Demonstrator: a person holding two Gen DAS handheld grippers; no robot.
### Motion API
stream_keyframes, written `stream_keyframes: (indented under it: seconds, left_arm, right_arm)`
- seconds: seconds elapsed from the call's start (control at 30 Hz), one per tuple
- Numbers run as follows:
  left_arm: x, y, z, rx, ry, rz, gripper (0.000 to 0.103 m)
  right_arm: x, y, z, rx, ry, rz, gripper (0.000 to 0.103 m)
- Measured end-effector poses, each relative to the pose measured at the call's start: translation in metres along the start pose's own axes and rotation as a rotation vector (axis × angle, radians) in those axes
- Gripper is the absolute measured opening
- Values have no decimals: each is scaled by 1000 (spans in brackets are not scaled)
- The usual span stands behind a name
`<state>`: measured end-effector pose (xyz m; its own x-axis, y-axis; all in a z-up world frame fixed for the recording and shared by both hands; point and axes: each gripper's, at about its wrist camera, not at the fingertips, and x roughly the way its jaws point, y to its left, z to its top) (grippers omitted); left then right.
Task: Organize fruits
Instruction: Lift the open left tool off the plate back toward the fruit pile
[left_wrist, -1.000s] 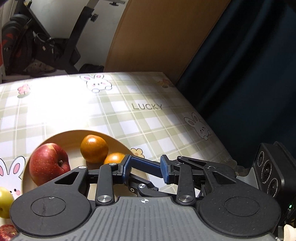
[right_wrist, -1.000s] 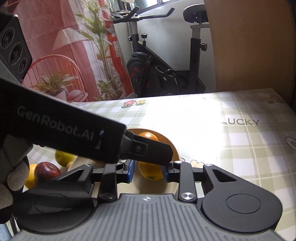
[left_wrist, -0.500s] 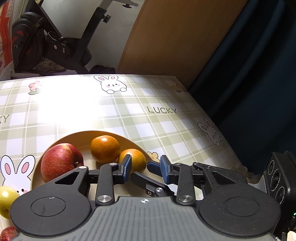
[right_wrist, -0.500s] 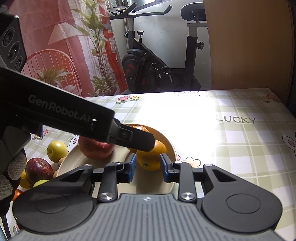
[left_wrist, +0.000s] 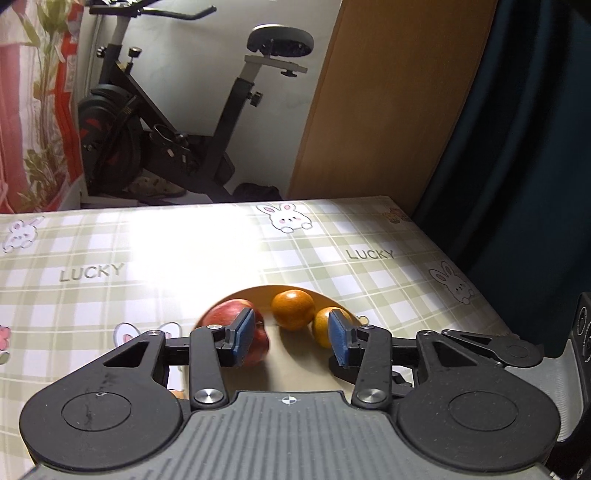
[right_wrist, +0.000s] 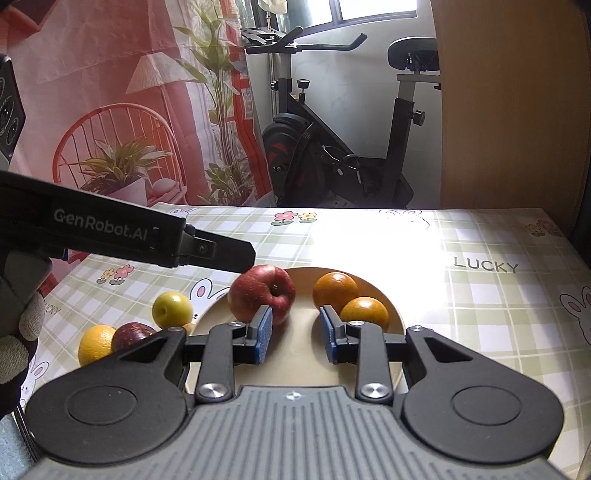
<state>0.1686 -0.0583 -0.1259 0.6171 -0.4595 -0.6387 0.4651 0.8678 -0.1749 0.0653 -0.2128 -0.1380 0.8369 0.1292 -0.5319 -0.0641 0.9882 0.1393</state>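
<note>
Abt halfway imo: the round tan plate (right_wrist: 391, 314) already holds a big red apple (right_wrist: 262, 291) and two oranges (right_wrist: 334, 288), w/ both the left gripper (left_wrist: 291, 338) and right gripper (right_wrist: 295, 334) wide open and empty (hovering over it), while the small yellow-green fruit (right_wrist: 171, 308), dark red plum-like fruit (right_wrist: 133, 334) and yellow-orange citrus (right_wrist: 96, 341) sit on the checked bunny tablecloth (right_wrist: 480, 314) just left of it.

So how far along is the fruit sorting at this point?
Partly done. The plate already holds a red apple and two oranges. Nothing is in hand: the left gripper and right gripper are both open and empty. Left on the table: a yellow-green fruit, a dark red one and a yellow one.
</note>
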Motion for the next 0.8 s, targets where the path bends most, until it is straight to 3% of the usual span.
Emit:
stream_keyframes:
  seconds: [0.3,0.4,0.53,0.8]
  left_arm:
    - [-63,25,-12,1,-102,110,49]
    - [-77,34,-18,-17,-123,158,58]
    - [-95,43,-26,-30,-146,213,60]
    - [-122,54,-47,-64,-171,258,65]
  right_arm:
    - [-20,39,1,-5,-41,48,32]
    - [-25,50,-2,7,-50,68,32]
    - [-29,60,-9,34,-53,96,36]
    - [-30,72,-19,9,-33,107,37]
